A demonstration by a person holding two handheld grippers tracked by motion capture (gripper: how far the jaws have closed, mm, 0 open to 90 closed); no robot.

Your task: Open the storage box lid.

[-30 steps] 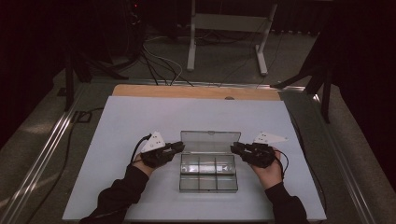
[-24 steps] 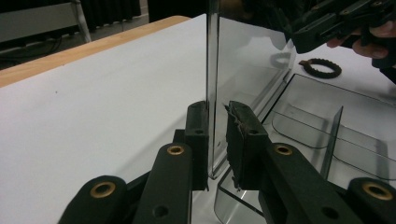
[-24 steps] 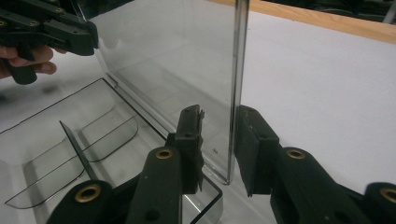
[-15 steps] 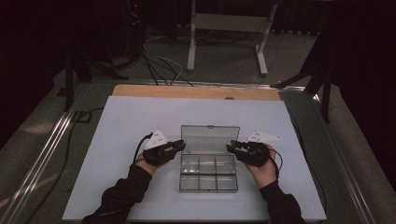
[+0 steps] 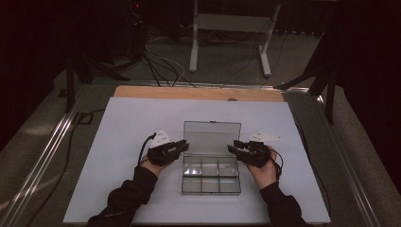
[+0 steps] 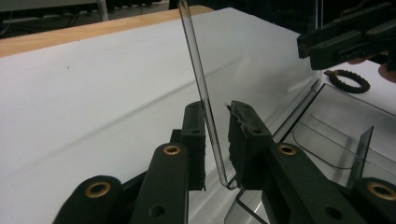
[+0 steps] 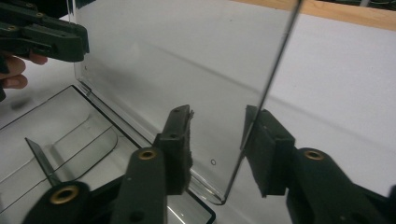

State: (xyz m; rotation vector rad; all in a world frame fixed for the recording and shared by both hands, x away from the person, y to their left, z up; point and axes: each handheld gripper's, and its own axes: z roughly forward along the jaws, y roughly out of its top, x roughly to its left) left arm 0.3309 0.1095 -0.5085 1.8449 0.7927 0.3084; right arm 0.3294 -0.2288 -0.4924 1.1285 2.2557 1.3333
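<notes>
A clear plastic compartment box (image 5: 210,182) lies on the white table top (image 5: 118,123), between my two hands. Its clear lid (image 5: 212,137) stands upright at the far side. My left gripper (image 5: 184,144) is at the lid's left edge. In the left gripper view the gripper (image 6: 217,114) is open, a jaw on either side of the lid edge (image 6: 196,65) with a little room. My right gripper (image 5: 232,147) is at the lid's right edge. It is open wider (image 7: 217,116), and the lid edge (image 7: 271,74) sits close to its right jaw. The compartments look bare.
A black braided loop (image 6: 348,80) lies on the table beside the right hand. A wooden strip (image 5: 198,93) runs along the table's far edge, with metal rails (image 5: 52,146) at both sides. Cables (image 5: 161,66) and a stand's legs (image 5: 229,42) are on the floor beyond.
Both grippers have come inward to the lid's side edges. The lid now stands taller and more upright than a second ago.
</notes>
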